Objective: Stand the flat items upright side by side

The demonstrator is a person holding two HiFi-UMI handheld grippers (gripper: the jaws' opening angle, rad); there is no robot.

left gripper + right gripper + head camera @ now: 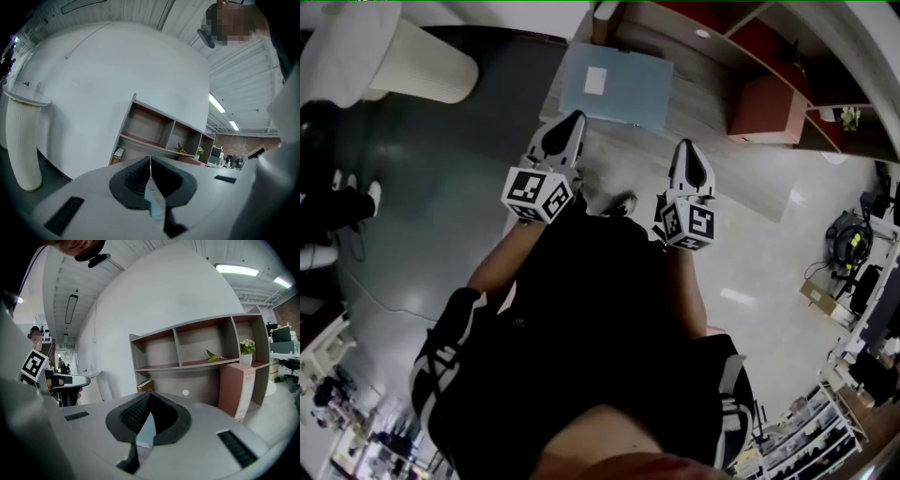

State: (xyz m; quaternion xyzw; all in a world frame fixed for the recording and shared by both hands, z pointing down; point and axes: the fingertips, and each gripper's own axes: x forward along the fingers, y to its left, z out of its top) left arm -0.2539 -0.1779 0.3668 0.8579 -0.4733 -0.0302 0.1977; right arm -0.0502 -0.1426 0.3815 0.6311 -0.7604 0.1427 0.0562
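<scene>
Head view first: both tools hang low in front of the person, short of the work, left gripper (572, 122) and right gripper (689, 155) side by side above the near edge of the wood-grain counter (741, 173). One blue-grey folder (614, 82) lies flat on it with a pale label facing up, so that looks like the piece left to raise. One pink box file (767, 108) already stands on end to its right against the shelf unit (787, 56), a likely neighbour to line up with. That makes two flat items here: one down, one up. Over to the left gripper view: the dark ribbed fingers (133, 180) are pressed together on nothing, and a sliver of the blue folder (153, 199) shows beyond through the gap below them, so this tool points roughly at its target. A single white ribbed column (21, 140) stands off to the left. Right gripper view now: its fingers (133, 413) are also closed and empty, the folder peeking through beneath, the pink file upright at right. Both will have to spread before any pinch.
</scene>
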